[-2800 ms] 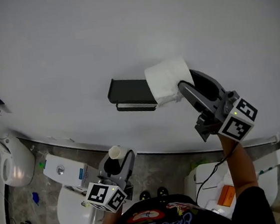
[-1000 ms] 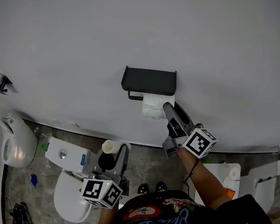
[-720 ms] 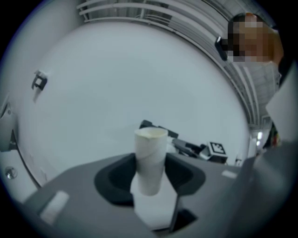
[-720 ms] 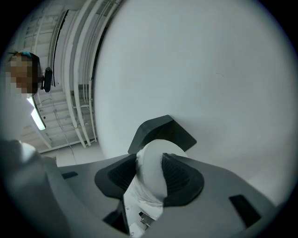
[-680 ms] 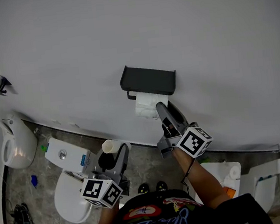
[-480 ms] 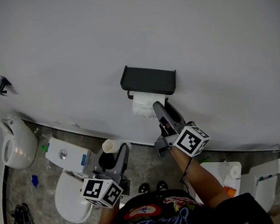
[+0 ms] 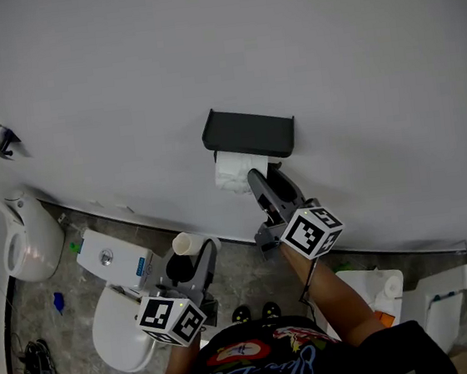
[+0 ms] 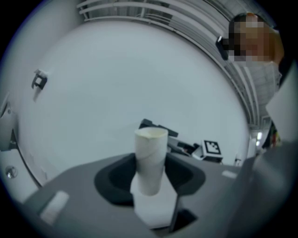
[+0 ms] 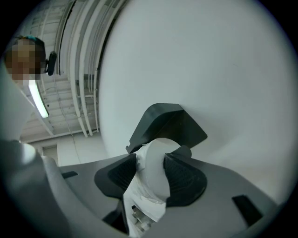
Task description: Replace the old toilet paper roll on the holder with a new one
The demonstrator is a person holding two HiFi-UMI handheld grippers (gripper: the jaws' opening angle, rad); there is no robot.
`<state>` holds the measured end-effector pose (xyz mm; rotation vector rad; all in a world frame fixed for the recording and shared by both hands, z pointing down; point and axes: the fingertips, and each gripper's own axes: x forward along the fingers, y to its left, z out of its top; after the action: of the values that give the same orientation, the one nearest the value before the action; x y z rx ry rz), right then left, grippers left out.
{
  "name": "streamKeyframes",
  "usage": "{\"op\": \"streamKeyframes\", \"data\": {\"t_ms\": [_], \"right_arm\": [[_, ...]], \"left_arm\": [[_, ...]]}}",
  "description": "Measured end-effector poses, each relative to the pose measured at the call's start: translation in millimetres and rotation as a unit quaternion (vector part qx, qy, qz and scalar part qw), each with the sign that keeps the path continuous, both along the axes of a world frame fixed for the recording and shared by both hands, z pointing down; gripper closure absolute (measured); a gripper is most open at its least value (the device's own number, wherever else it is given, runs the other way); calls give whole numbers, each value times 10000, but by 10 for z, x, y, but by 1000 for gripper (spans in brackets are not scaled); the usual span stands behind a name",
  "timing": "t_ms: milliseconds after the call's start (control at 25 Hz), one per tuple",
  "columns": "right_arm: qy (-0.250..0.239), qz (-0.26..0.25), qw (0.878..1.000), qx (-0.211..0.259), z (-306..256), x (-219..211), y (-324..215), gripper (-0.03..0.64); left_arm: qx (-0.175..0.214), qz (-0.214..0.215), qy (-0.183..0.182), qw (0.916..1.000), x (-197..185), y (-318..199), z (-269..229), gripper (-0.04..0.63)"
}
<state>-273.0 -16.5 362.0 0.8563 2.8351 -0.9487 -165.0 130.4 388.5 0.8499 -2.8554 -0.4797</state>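
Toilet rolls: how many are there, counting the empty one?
2. A full roll is gripped in the right tool, right under the holder. The empty tube stands upright in the left tool. No others show.

1. The head view looks from above and well back from the holder, facing steeply down the wall. The holder sits small near mid-frame.
2. The left gripper view rides the left gripper, low and to the left of the holder and well apart from it, and looks level at the wall. The cardboard tube stands close in front.
3. The right gripper view rides the right gripper, just below the holder, tilted slightly up and very near.
4. All three views share the holder and the wall. The head view also takes in both grippers.
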Motion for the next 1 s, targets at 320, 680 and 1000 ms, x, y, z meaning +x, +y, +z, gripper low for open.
{"op": "streamKeyframes", "data": {"t_ms": [320,680,1000], "right_arm": [[-248,34,9978,619,-106,152,-7,434],[-227,400,9913,1235,-60,399,-277,594],[-288,493,9844,1665,-34,467,-319,603]], "left_arm": [[-4,105,0,9999,-32,-47,5,404],[0,260,50,9996,-43,-177,47,403],[-7,342,73,9994,-58,-249,63,405]]}}
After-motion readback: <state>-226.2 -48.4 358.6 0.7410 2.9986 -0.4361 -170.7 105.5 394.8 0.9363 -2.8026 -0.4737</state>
